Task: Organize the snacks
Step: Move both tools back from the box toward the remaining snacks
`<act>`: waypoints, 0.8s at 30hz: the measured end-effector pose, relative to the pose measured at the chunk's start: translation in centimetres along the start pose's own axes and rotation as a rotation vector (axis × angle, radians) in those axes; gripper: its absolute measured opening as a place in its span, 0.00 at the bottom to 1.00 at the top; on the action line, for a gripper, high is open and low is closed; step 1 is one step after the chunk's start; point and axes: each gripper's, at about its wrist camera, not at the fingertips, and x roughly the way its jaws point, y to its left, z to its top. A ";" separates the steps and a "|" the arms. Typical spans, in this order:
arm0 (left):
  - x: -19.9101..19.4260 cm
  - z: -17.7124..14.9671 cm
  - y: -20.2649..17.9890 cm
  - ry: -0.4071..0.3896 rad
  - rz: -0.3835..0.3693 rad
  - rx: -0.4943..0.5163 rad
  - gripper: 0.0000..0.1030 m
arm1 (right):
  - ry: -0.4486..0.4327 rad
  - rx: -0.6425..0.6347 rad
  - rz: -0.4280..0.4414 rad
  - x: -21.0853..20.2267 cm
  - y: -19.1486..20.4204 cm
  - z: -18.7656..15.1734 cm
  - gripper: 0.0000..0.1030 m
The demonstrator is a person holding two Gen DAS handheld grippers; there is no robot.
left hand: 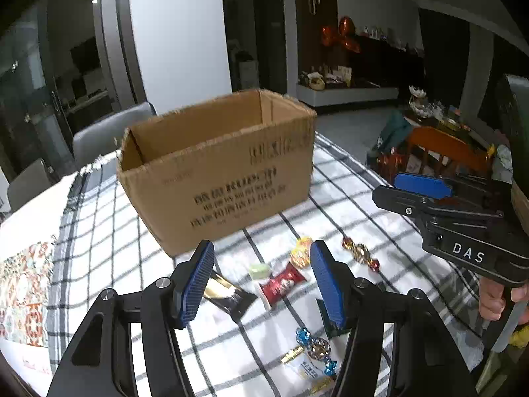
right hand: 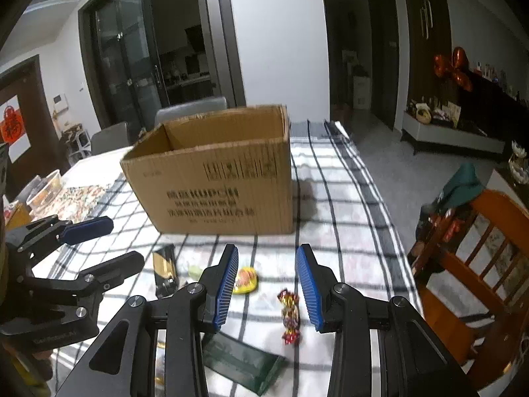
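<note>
Two hand-held grippers are hovering open and empty: the right hand-held gripper [right hand: 267,284] is pointing at a red-gold twist-wrapped candy [right hand: 290,317] lying lengthwise just ahead between its jaws on the checked tabletop [right hand: 347,218], the cardboard box [right hand: 215,178] waiting beyond, the left hand-held gripper [left hand: 261,284] lying farther away

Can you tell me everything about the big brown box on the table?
The box is plain brown corrugated cardboard, open at the top, with ragged upper edges where the flaps look torn off. Dark printed writing and small symbols, too blurred to read, cover its front wall. What shows of its inside looks bare. It stands upright on the checked cloth, behind the scattered snacks. Nothing touches it but the cloth.
</note>
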 end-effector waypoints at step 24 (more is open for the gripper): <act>6.4 -4.2 -0.3 0.155 -0.084 -0.042 0.58 | 0.195 0.058 -0.019 5.1 -1.4 -5.6 0.37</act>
